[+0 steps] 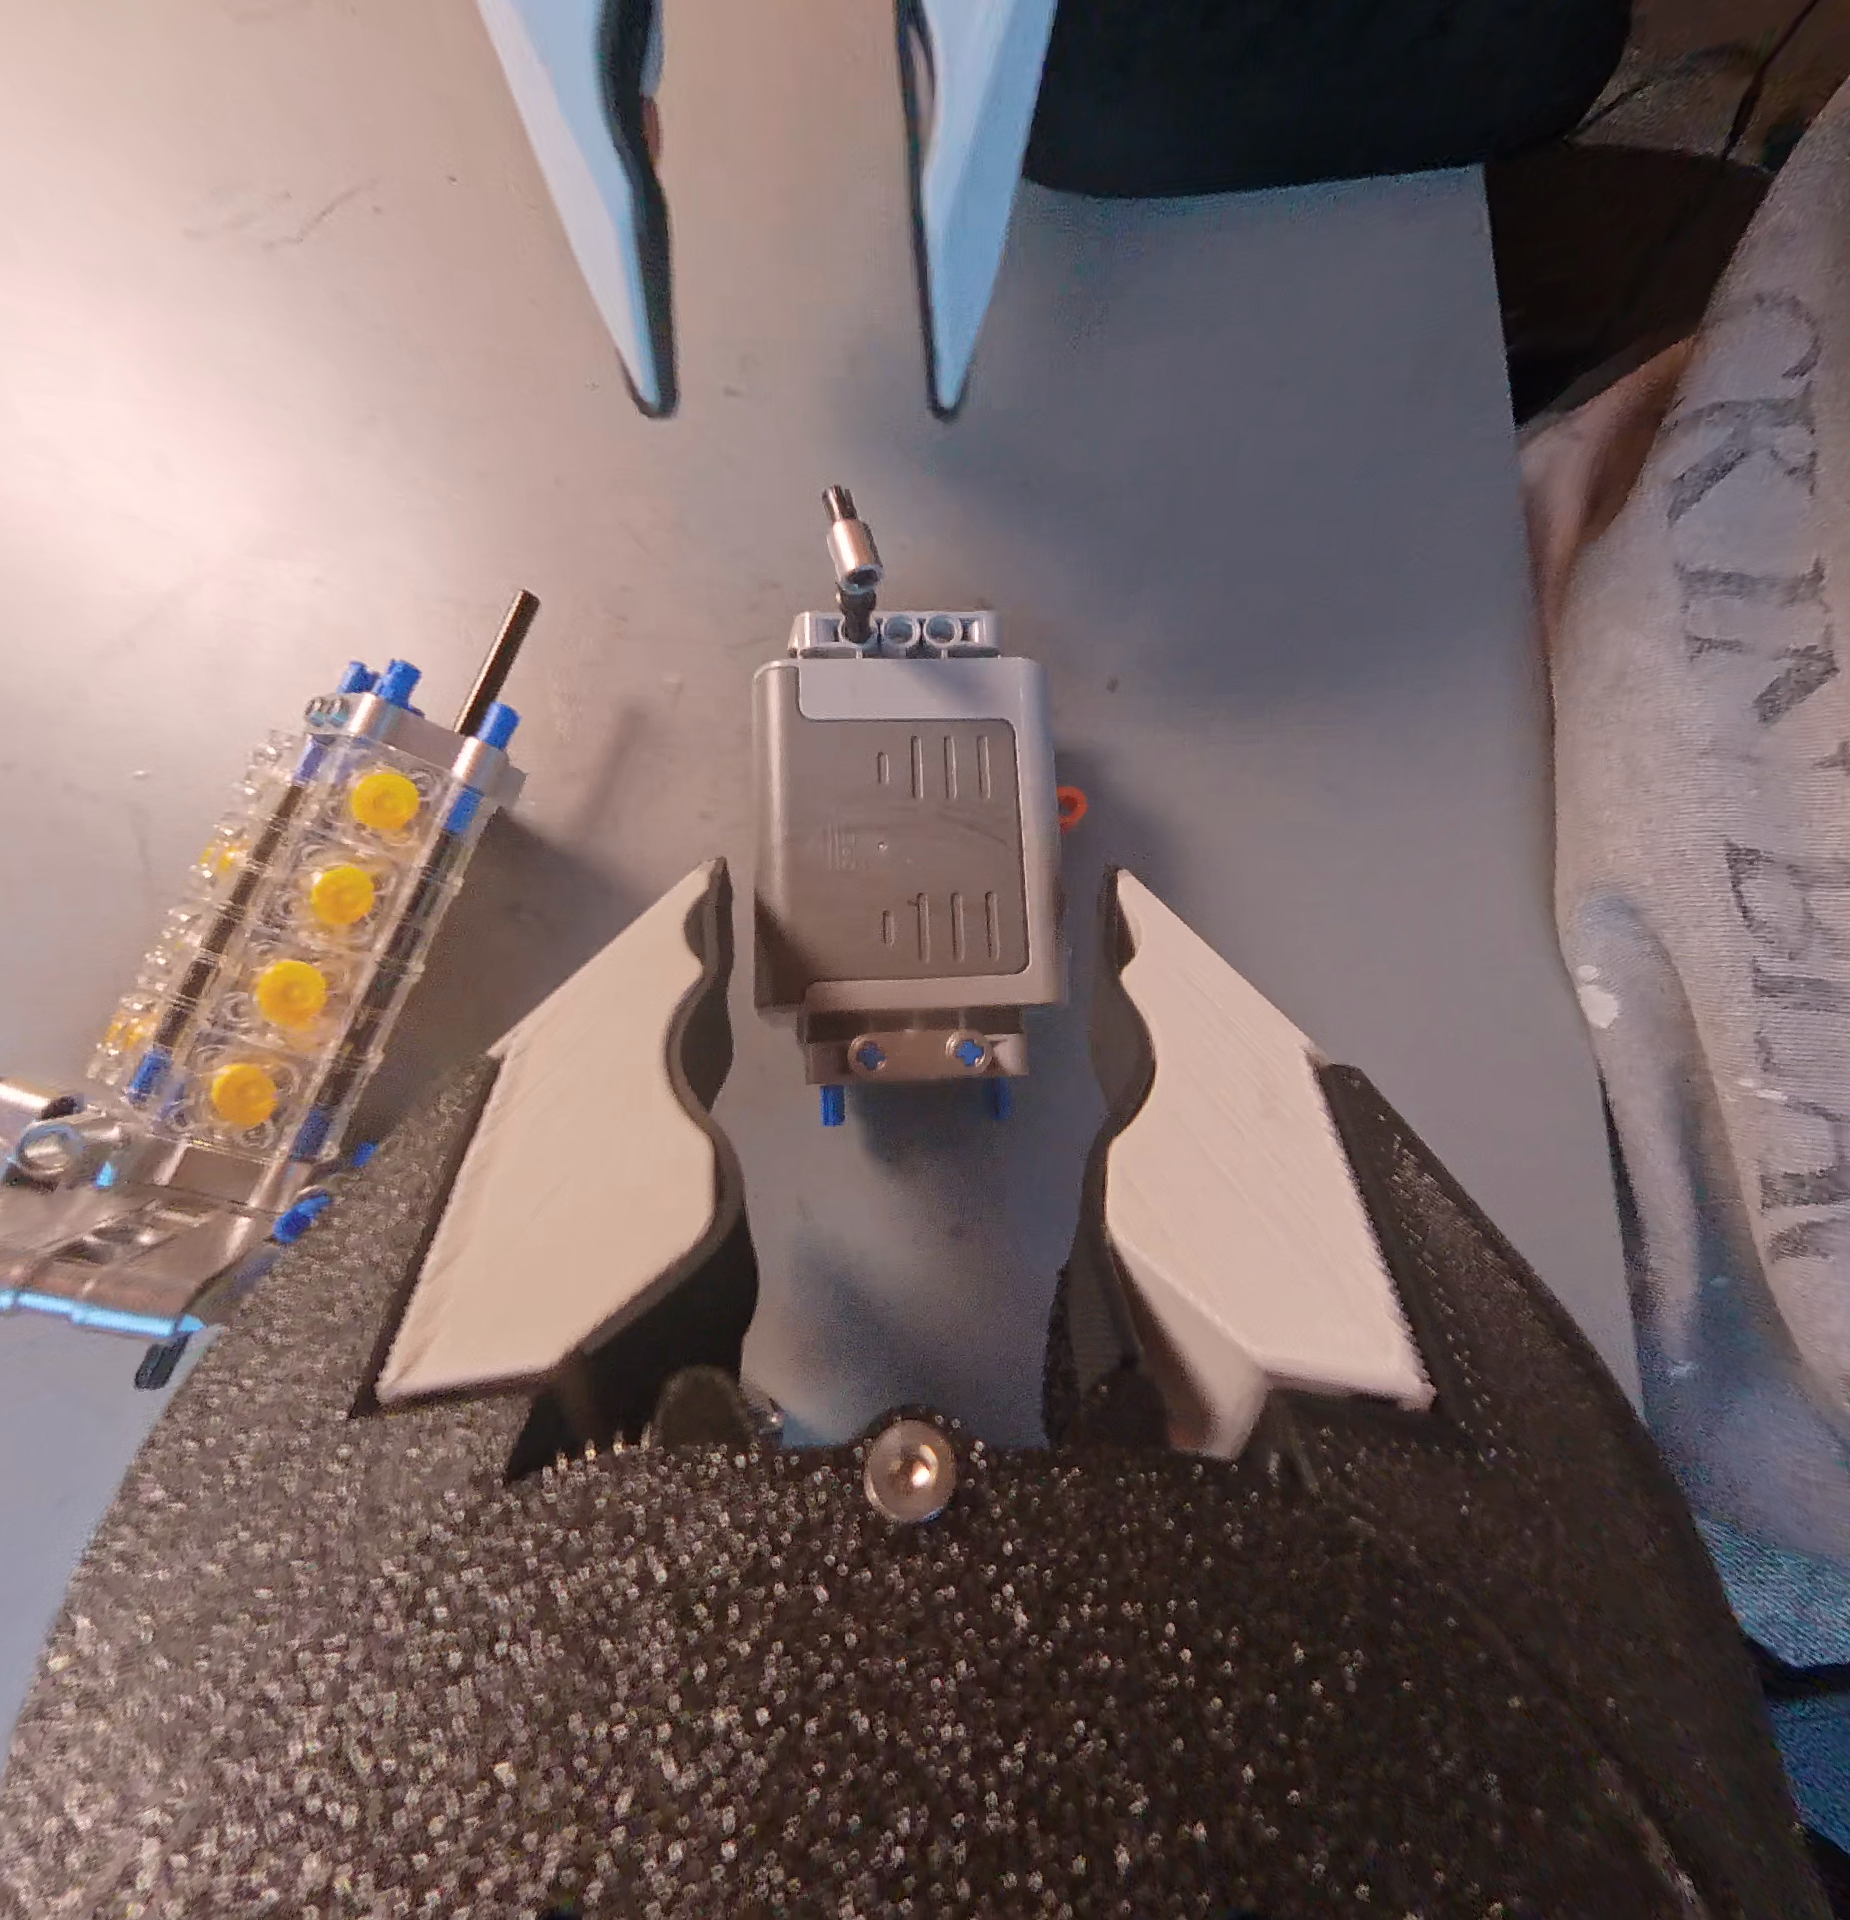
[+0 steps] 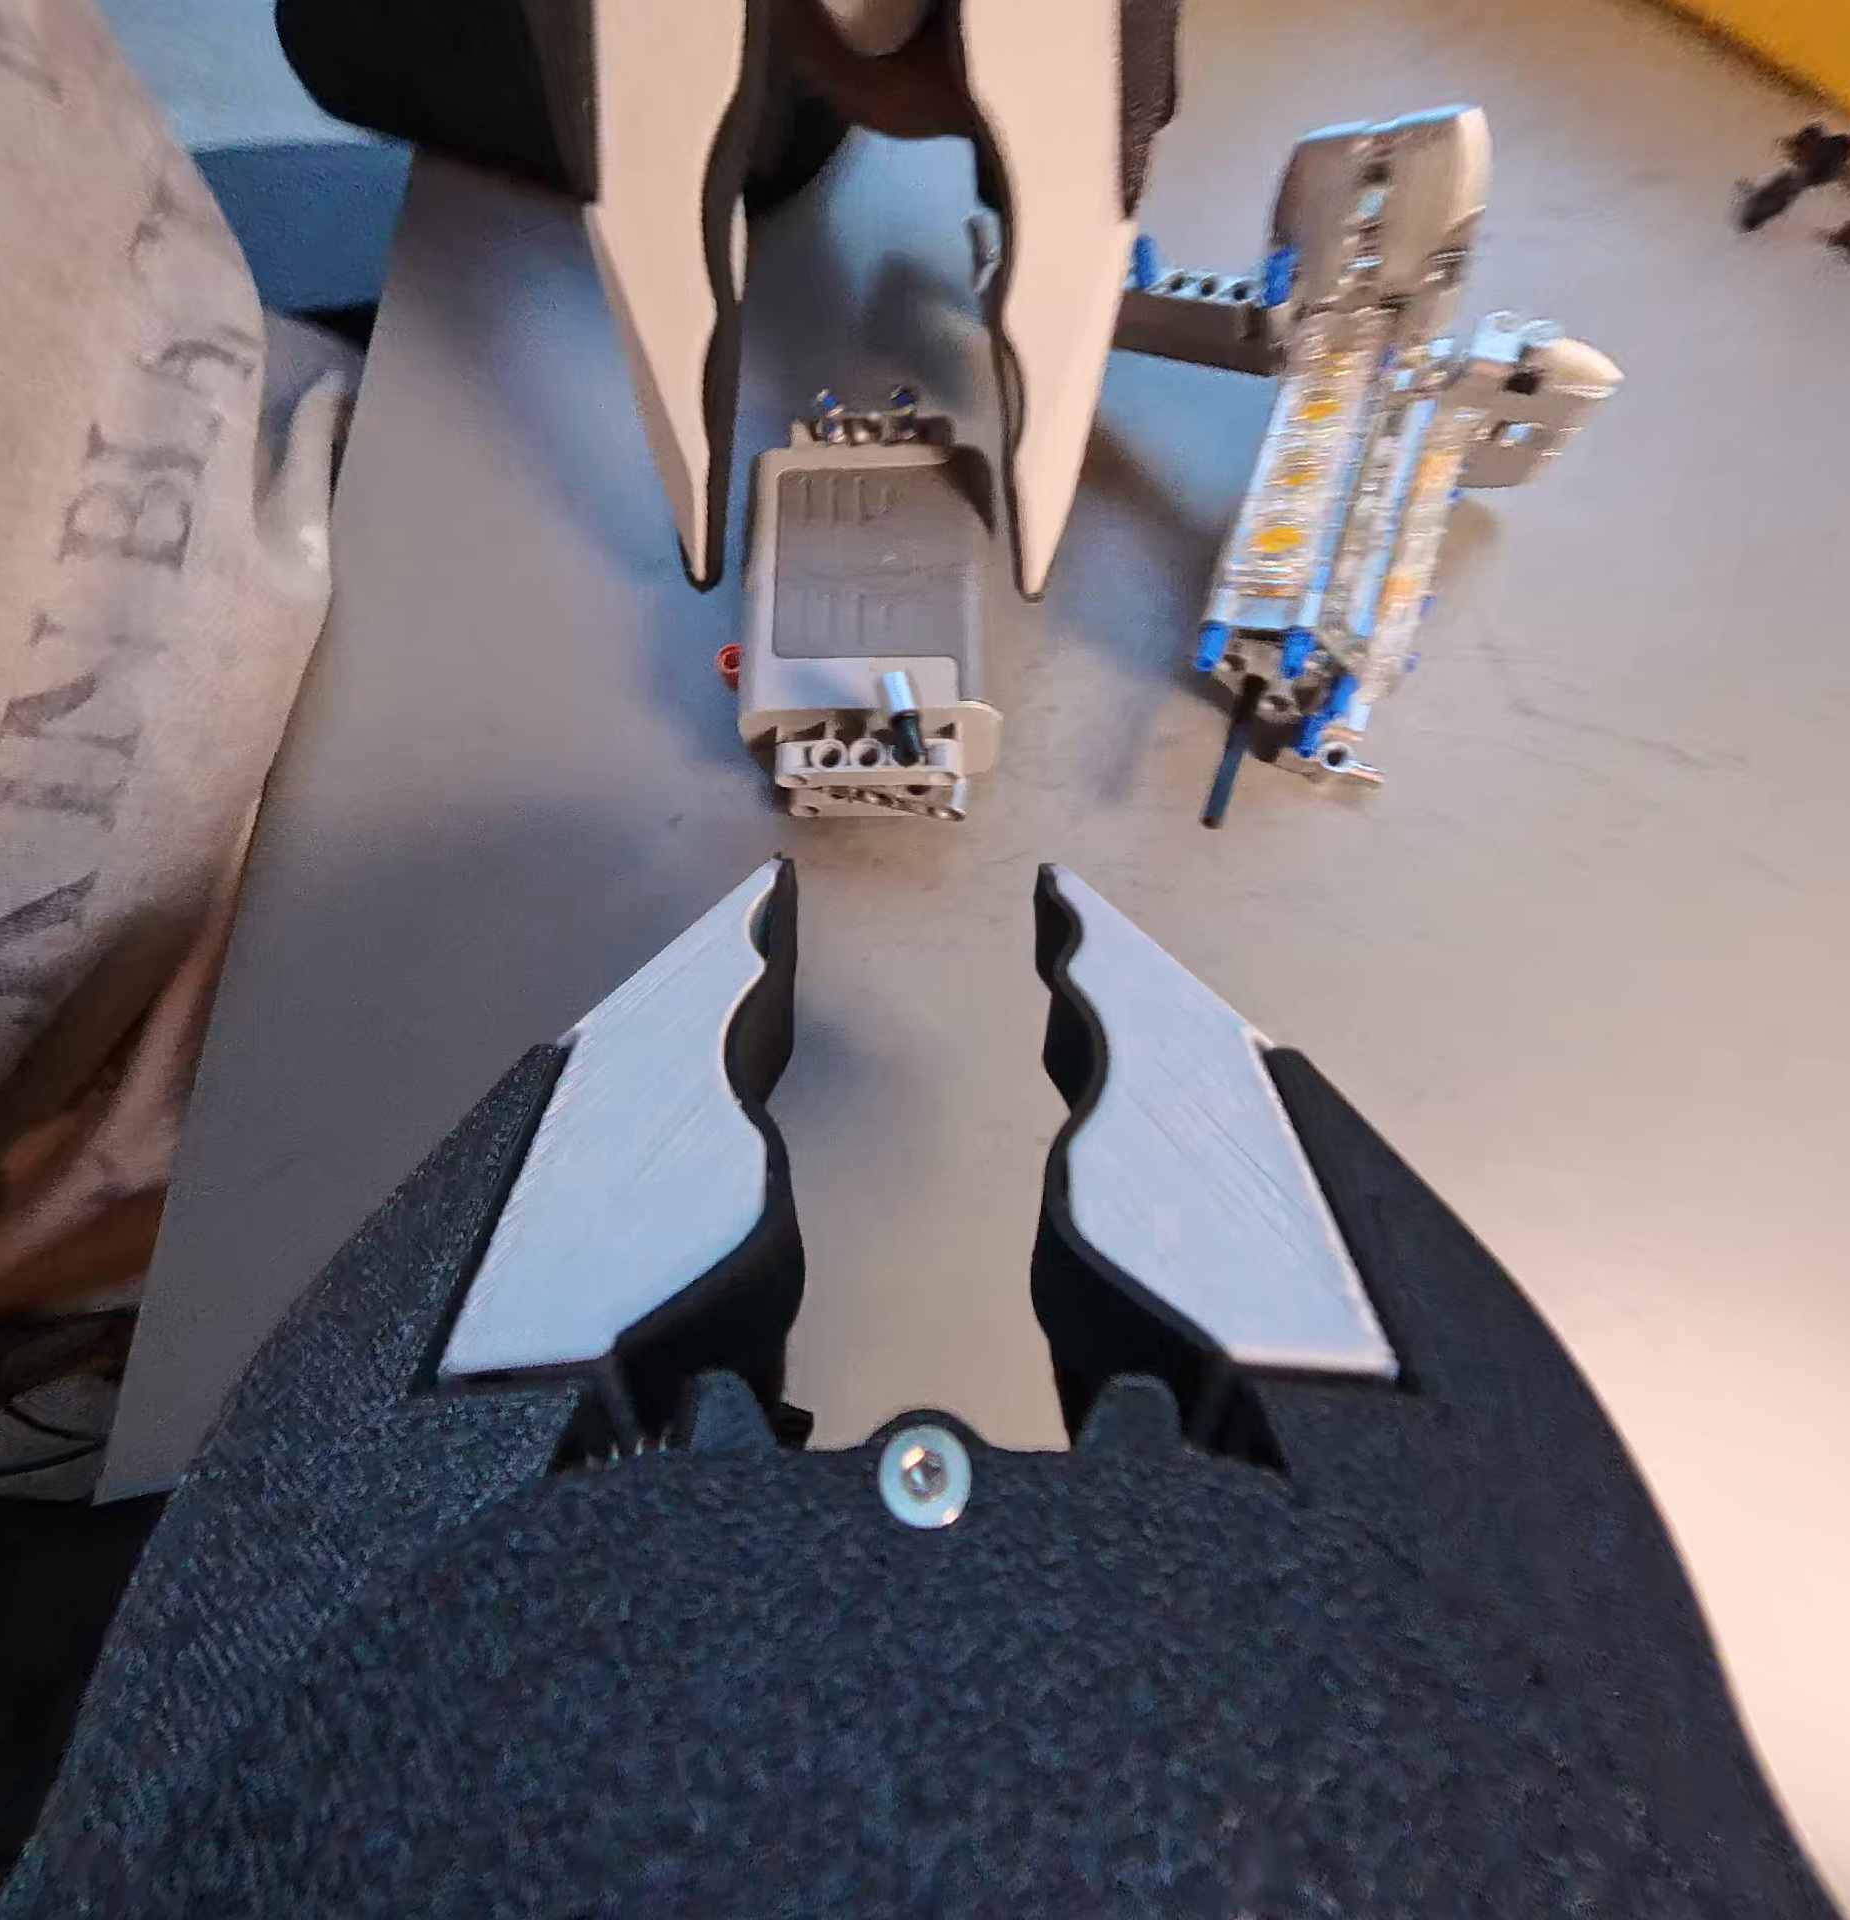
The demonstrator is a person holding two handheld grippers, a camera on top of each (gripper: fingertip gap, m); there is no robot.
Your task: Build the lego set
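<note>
- grey table point(image 1: 277, 364), scuffed
- clear brick assembly point(image 1: 308, 935) with yellow studs, blue pins, black axle, lying on table
- grey printed fabric point(image 1: 1731, 831) at table edge
- small black bits point(image 2: 1814, 197) far off, blurred

Your smooth matt grey table point(image 1: 277, 364) carries a matt grey plastic motor block point(image 1: 900, 842) and a glossy clear plastic brick assembly point(image 1: 297, 935); grainy black gripper housing point(image 1: 900, 1662), shiny metal screw point(image 1: 902, 1477).

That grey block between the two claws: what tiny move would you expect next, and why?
Probably the left gripper closing a little. Its open fingers already sit on either side of the grey block, seemingly with small gaps, so a squeeze would seize it. The right gripper is open too, but stops short of the block's far end, holding nothing.
</note>
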